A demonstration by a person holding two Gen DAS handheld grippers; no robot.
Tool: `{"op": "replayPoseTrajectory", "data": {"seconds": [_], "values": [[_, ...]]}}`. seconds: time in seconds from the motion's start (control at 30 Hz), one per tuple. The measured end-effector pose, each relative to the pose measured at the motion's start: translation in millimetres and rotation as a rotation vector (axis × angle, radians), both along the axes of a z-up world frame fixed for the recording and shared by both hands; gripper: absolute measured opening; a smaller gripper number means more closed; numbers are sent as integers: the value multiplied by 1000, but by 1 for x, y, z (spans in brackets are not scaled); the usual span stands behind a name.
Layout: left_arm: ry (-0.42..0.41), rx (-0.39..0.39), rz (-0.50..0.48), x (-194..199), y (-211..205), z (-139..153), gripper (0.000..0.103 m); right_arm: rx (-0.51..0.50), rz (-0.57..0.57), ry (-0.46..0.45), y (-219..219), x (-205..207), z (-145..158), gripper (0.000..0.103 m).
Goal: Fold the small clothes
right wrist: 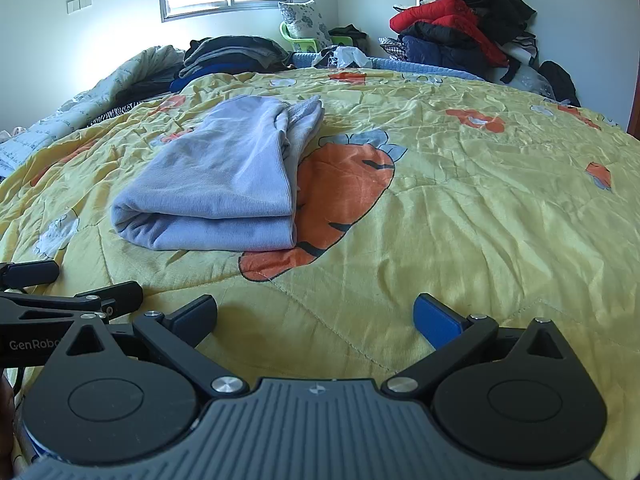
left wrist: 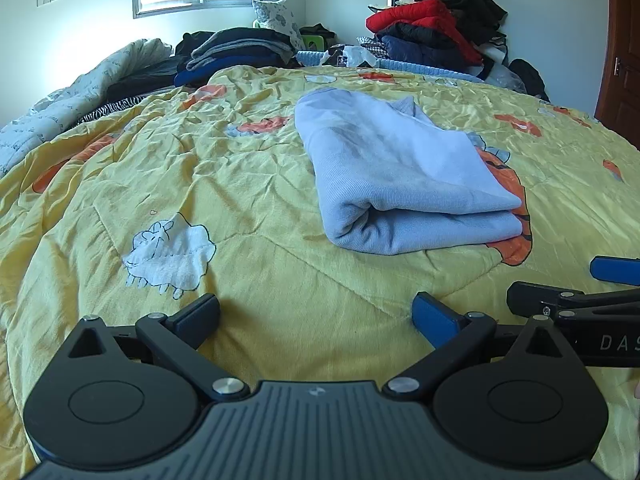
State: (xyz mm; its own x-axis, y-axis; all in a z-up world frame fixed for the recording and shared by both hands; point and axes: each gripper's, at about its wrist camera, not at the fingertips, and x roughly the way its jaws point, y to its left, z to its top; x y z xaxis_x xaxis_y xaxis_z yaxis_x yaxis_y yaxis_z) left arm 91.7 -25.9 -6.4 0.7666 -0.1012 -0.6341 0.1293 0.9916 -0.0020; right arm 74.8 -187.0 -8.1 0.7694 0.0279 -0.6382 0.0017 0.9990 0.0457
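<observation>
A light blue garment (left wrist: 400, 168) lies folded into a thick rectangle on the yellow quilt (left wrist: 200, 160); in the right wrist view the garment (right wrist: 216, 184) sits left of centre. My left gripper (left wrist: 316, 312) is open over bare quilt, short of the garment's near fold, with nothing between its fingers. My right gripper (right wrist: 316, 312) is open too, empty, over the quilt (right wrist: 480, 200) to the right of the garment. Each gripper's fingers show at the edge of the other's view: the right gripper (left wrist: 560, 284) at far right, the left gripper (right wrist: 80, 284) at far left.
Stacked dark clothes (left wrist: 236, 52) and a rumpled white duvet (left wrist: 80, 84) lie at the bed's far left. A heap of red, navy and black jackets (left wrist: 436, 28) rises at the far right corner. A patterned pillow (left wrist: 278, 18) leans under the window. A brown door (left wrist: 620, 60) stands right.
</observation>
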Motion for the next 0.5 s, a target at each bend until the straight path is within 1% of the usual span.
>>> {"op": "replayPoseTrajectory", "data": {"seconds": [0.5], "values": [[-2,0,5,-1,0,0,103,-5,-8,-1,1,0,0,101]]}}
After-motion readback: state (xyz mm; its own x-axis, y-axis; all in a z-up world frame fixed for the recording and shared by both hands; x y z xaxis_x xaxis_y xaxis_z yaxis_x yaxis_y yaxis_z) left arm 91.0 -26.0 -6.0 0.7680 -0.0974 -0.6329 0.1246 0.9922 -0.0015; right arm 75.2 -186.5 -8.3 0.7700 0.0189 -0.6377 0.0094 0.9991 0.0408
